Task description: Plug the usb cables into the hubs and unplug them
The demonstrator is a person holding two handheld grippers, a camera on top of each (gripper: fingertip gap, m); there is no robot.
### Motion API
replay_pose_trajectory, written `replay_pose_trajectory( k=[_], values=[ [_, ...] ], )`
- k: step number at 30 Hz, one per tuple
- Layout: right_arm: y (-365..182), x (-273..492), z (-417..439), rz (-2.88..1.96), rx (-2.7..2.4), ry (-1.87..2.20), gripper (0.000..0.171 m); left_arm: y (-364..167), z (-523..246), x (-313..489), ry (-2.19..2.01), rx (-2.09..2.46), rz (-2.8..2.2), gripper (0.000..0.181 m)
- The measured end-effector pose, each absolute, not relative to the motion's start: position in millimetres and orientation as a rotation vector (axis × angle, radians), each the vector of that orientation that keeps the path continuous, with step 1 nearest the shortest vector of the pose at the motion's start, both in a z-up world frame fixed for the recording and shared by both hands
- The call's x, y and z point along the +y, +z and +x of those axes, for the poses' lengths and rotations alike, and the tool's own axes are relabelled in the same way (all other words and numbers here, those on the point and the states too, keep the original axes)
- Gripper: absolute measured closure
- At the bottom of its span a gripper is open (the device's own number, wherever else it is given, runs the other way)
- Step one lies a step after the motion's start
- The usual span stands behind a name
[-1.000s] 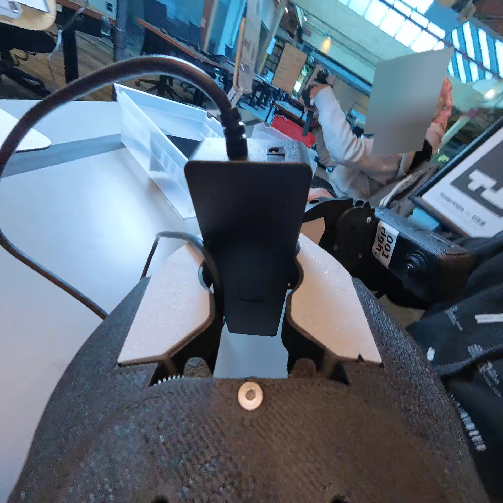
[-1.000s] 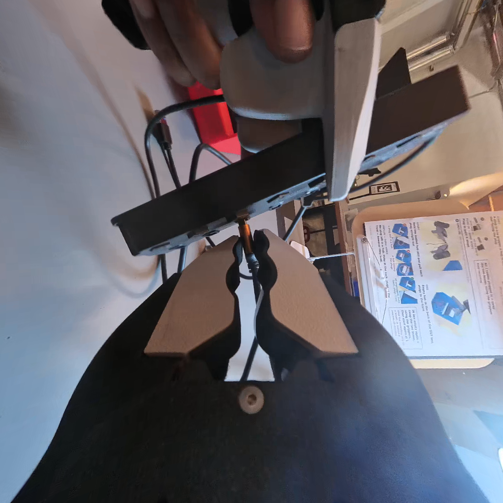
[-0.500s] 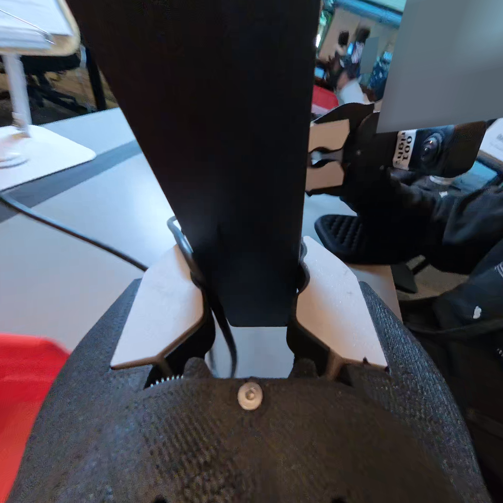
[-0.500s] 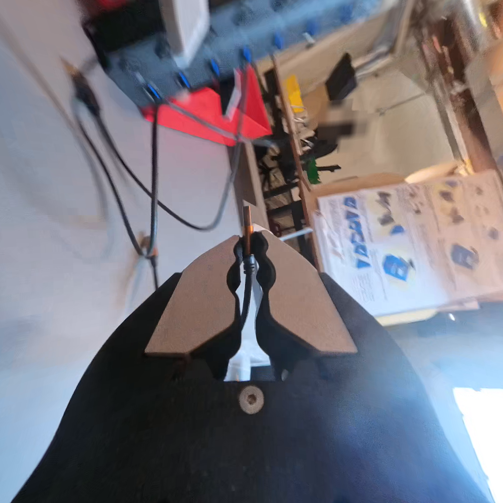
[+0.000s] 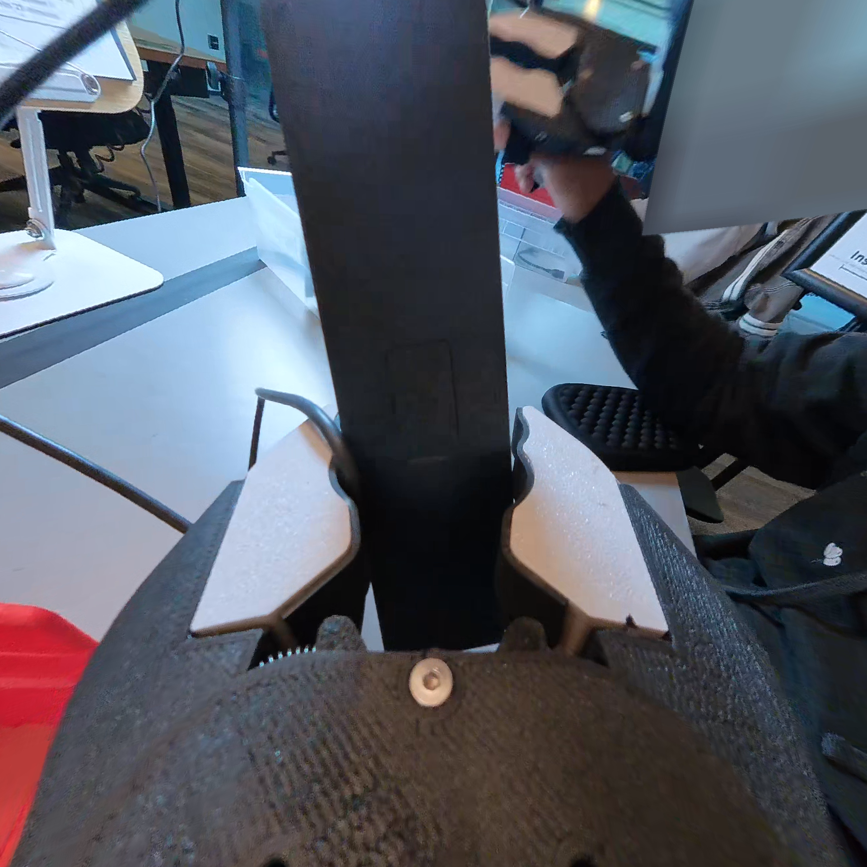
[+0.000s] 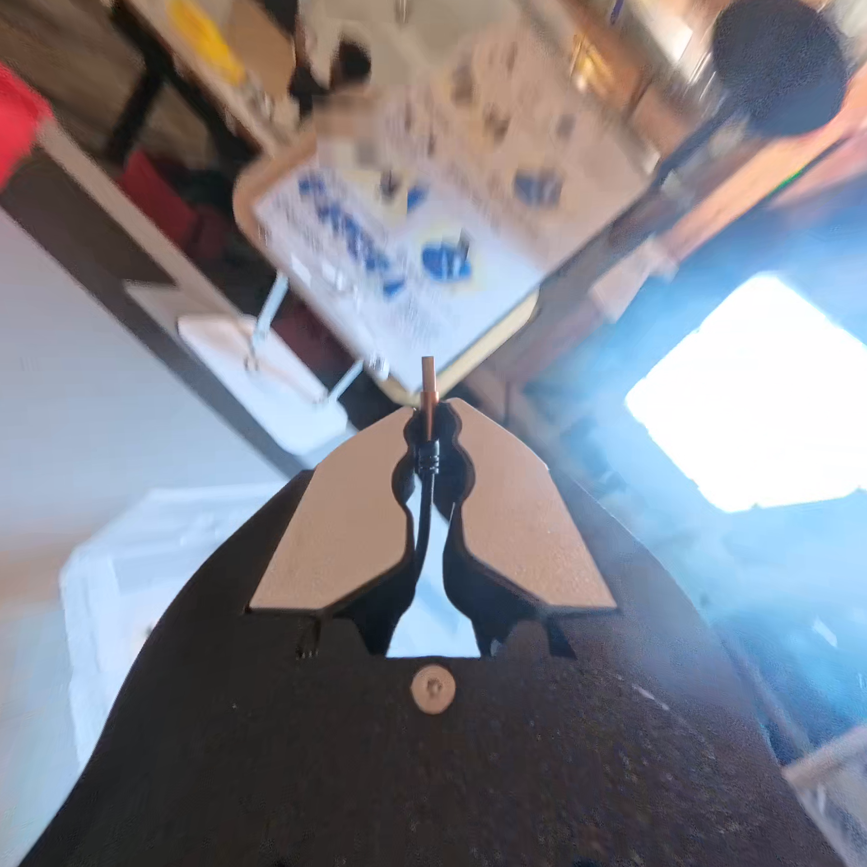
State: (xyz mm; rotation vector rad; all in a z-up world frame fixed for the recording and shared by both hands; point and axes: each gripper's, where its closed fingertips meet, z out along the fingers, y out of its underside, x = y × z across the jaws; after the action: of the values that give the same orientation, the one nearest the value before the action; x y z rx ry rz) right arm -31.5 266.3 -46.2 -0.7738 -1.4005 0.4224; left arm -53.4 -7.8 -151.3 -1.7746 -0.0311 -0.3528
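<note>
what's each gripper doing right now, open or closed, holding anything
Left gripper: closed on the black usb hub, held upright between its fingers.
Right gripper: closed on a usb cable plug, metal tip free in the air.

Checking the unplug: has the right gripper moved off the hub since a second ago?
Yes. The right gripper, shut on the usb cable, has pulled away; the hub has left its view, replaced by the blurred poster board.

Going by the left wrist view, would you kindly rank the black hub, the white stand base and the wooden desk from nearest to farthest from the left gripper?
1. Black hub: clamped between the left gripper fingers, centre.
2. White stand base: on the white table, far left.
3. Wooden desk: beyond the table, upper left.
</note>
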Motion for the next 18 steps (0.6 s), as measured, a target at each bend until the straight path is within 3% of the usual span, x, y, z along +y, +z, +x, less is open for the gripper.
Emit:
replay_pose_trajectory(
  k=[1, 5, 8, 12, 18],
  values=[
    [-64.3, 279.5, -35.3, -0.847, -1.432, 0.39, 0.163, -151.3, -51.7, -7.4, -0.368, -0.031, -1.775, 0.115],
    [-94.6, 285.6, -38.3, -0.946, -1.493, 0.414, 0.129, -152.8, -44.7, -4.3, -0.384, -0.011, -1.783, 0.115],
    [-86.0, 251.0, -36.5, -0.84, -1.555, 0.51, 0.124, -158.4, -38.2, -0.8, -0.397, 0.0, -1.814, 0.115],
    [-87.9, 149.3, -25.9, -0.45, -1.756, 0.558, 0.123, -172.1, -29.0, 5.5, -0.47, -0.044, -1.888, 0.115],
    [-153.4, 38.8, -22.8, 0.063, -2.022, 0.157, 0.113, -207.3, -15.0, 11.5, -0.594, -0.136, -2.063, 0.114]
  ],
)
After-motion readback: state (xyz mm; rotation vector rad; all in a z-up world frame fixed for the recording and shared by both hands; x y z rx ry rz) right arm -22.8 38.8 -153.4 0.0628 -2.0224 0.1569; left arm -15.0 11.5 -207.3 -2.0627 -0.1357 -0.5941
